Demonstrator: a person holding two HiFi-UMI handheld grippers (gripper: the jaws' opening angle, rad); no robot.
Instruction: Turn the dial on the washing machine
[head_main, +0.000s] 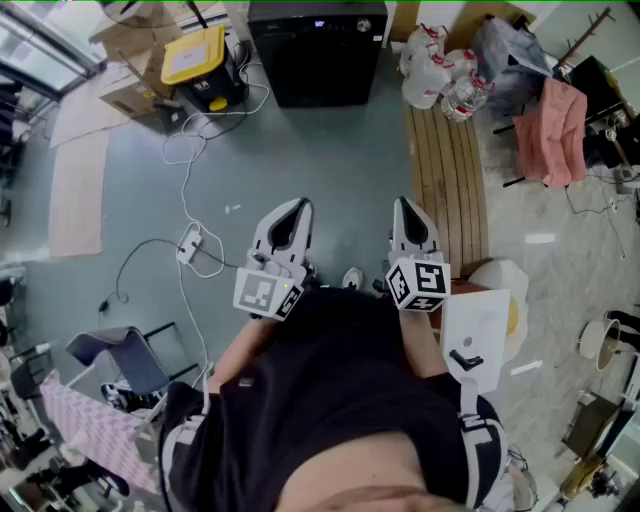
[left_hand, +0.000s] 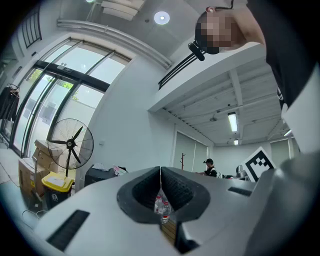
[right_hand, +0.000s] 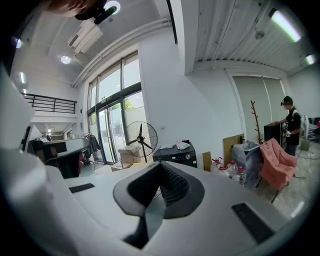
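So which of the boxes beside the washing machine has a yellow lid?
The dark bin closest to the washing machine, just left of it in the head view. The cardboard boxes farther left are plain brown, with no coloured lid.

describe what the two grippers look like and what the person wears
Both the left gripper and the right gripper have white moulded shells tapering to a point, with dark ribbed pads inside. Each carries a white cube printed with black square markers. The person wears a black top.

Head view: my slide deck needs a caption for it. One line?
Both shut and empty, the left claw and right claw point toward the black washing machine across the grey floor.
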